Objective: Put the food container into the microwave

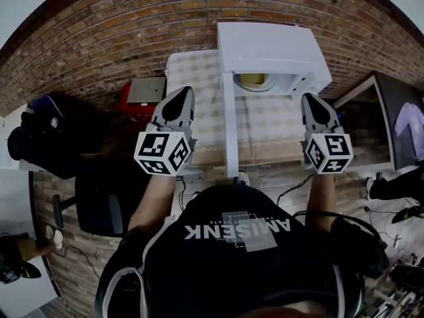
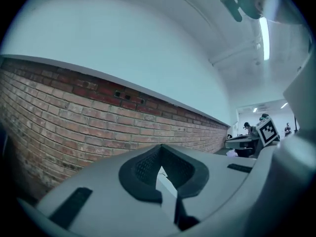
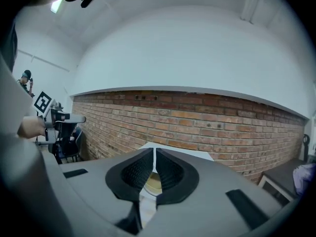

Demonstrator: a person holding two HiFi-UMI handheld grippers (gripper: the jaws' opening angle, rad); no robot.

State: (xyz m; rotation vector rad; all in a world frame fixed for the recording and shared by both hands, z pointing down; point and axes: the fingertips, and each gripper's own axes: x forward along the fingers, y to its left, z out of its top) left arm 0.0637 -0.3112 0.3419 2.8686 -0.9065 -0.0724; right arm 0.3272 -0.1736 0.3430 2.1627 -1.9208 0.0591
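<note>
A white microwave stands on the checked table, its door swung open toward me and seen edge-on. Inside the cavity sits the food container, a pale yellowish dish. My left gripper hovers left of the door, shut and empty. To the right of the door my right gripper is held in front of the microwave, also shut with nothing in it. In the right gripper view, the container shows through the slit below the closed jaws. The left gripper view has its jaws against the brick wall.
The table's checked cloth lies left of the microwave. A red box with a grey top stands beside the table. A black chair and a dark bag are at the left, and a desk with a screen at the right.
</note>
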